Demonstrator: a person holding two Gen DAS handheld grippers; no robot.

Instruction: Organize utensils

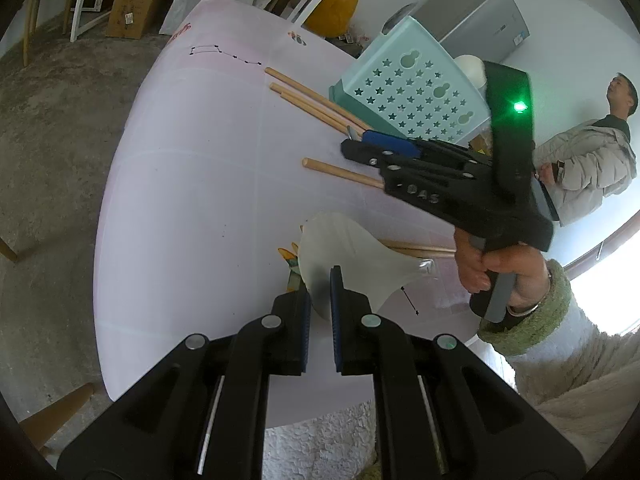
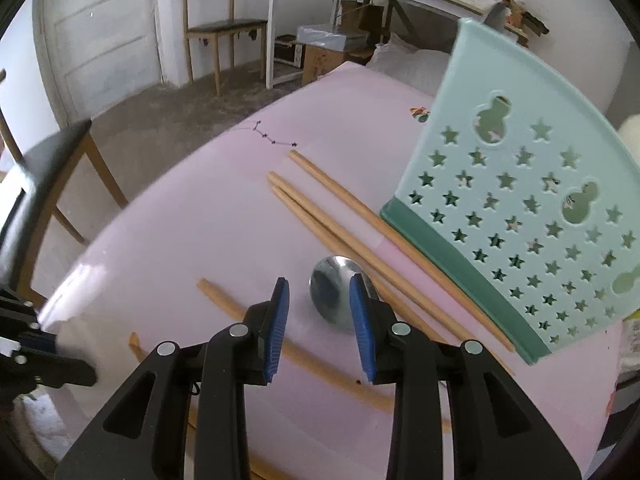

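A: Jaws first. Left?

B: Left gripper (image 1: 320,300) jaws nearly closed, pads pinching the thin edge of a translucent white spoon (image 1: 344,252), a scoop-type w/ wide bowl. It is held just above the worktop (image 1: 192,200) near the near edge; its handle runs off to the right in the left wrist view.

A: Right?

B: Right gripper (image 2: 320,320) jaws part open, nothing gripped. The metal spoon (image 2: 336,292) lies on the worktop between the pads, bowl up, close against the right pad; no clamping visible. Handle is hidden under the jaws, so long axis can't be confirmed; judged to run back toward the gripper.

A: Which hand is nearer to it?

B: Right, plainly. Left is occupied. Judgement: closing onto the bowl is the likely next move; the rounded, slick bowl could slip.

A: Outward?

B: Wooden chopsticks (image 2: 340,216), three lying parallel, diagonal, beyond the spoon toward the far edge; one more, separate, nearer, left of the jaws. The teal basket (image 2: 520,200) w/ star cut-outs stands tilted at the worktop's right side, touching the chopsticks' ends.

A: Any writing?

B: Raised letters "DAS" on the right gripper body, left wrist view. The sticker on the grey appliance behind is unreadable.
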